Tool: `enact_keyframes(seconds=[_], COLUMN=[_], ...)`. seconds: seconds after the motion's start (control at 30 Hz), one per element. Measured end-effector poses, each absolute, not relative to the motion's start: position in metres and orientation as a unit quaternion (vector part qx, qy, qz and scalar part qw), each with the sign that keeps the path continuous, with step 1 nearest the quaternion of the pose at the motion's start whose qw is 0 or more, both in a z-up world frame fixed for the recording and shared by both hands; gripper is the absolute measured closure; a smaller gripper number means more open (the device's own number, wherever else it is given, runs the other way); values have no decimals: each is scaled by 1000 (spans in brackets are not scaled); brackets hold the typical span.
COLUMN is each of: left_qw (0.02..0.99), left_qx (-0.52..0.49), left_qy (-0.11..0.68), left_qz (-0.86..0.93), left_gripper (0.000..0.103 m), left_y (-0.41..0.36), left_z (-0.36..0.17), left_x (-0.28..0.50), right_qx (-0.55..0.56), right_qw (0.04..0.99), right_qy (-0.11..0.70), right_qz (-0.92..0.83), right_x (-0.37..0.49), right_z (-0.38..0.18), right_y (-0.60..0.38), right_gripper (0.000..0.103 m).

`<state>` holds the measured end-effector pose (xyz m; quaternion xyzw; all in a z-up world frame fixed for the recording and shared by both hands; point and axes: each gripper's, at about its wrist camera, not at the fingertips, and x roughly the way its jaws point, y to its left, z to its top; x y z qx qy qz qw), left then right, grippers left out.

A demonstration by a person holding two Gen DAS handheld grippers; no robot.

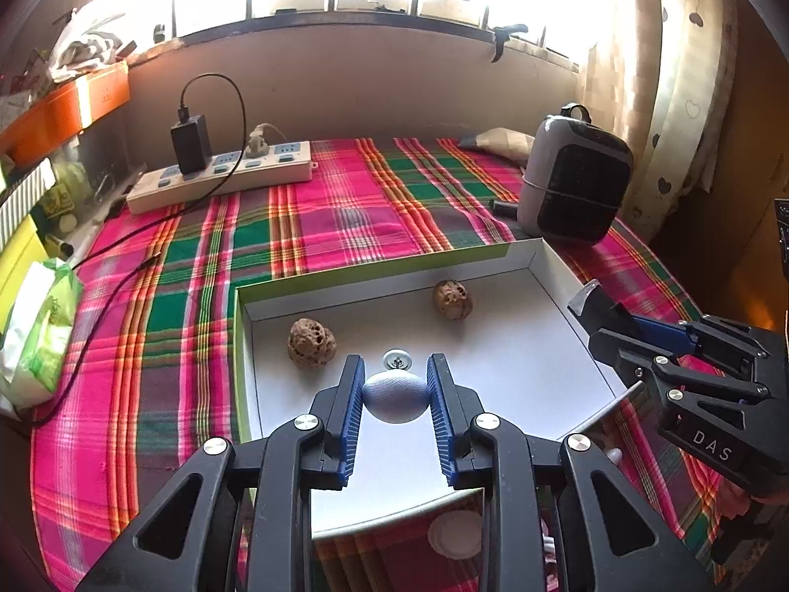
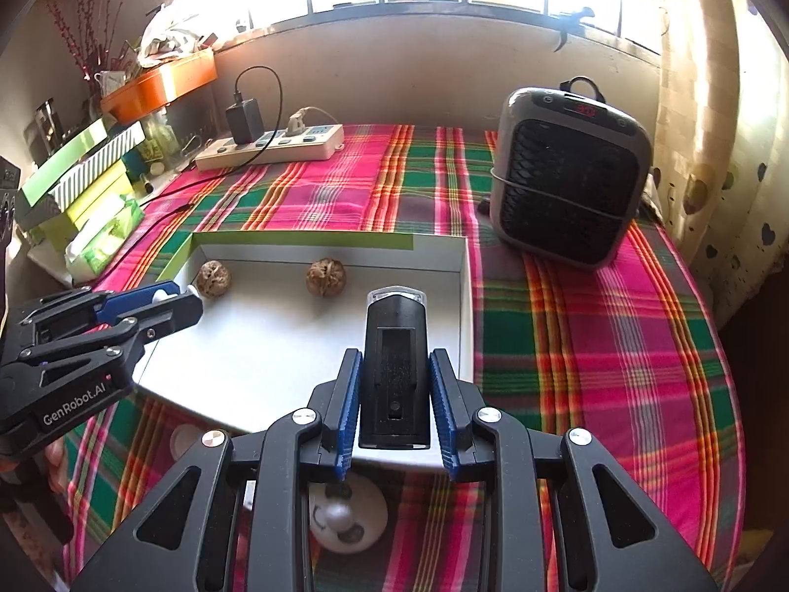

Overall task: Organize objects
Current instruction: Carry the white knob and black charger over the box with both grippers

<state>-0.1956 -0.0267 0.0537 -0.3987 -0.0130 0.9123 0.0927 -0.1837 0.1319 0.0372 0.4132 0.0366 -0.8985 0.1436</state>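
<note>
A shallow white box (image 1: 552, 360) with a green rim lies on the plaid cloth; it also shows in the right wrist view (image 2: 276, 345). Two brown walnuts (image 1: 311, 343) (image 1: 452, 299) lie inside it, also seen from the right (image 2: 214, 278) (image 2: 325, 276). My left gripper (image 1: 395, 380) is shut on a pale blue ball (image 1: 395, 395) with a metal stud on its far side, held over the box. My right gripper (image 2: 394, 380) is shut on a black bike light (image 2: 394, 370), held over the box's near right corner. It shows in the left wrist view (image 1: 636, 330).
A grey and black fan heater (image 2: 567, 177) stands at the back right. A white power strip (image 1: 222, 175) with a black charger and cable lies at the back left. Boxes and a green tissue pack (image 1: 39, 325) line the left edge. A white round toy (image 2: 345, 513) lies under my right gripper.
</note>
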Motion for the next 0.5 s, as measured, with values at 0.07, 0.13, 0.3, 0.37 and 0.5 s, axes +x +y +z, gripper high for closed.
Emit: enact_keyframes(seconds=[0.07, 0.13, 0.3, 0.37, 0.5], left_qw=[93, 95, 91, 95, 90], left_qx=[-399, -404, -418, -422, -429], left_qy=[-13, -10, -12, -13, -9], left_qz=[912, 910, 904, 902, 899], left_gripper=[79, 79, 79, 79, 79], left_y=[-25, -23, -21, -21, -19], left_z=[52, 49, 39, 36, 31], left_x=[-202, -212, -232, -238, -250], right_qx=[415, 420, 431, 436, 441], right_qw=[145, 147, 148, 147, 146], right_qy=[40, 41, 41, 40, 39], right_qz=[-897, -895, -889, -887, -885], right_x=[-191, -199, -216, -222, -231], right_z=[36, 34, 28, 25, 20], right_y=[129, 126, 121, 120, 119], right_gripper=[74, 74, 74, 74, 74])
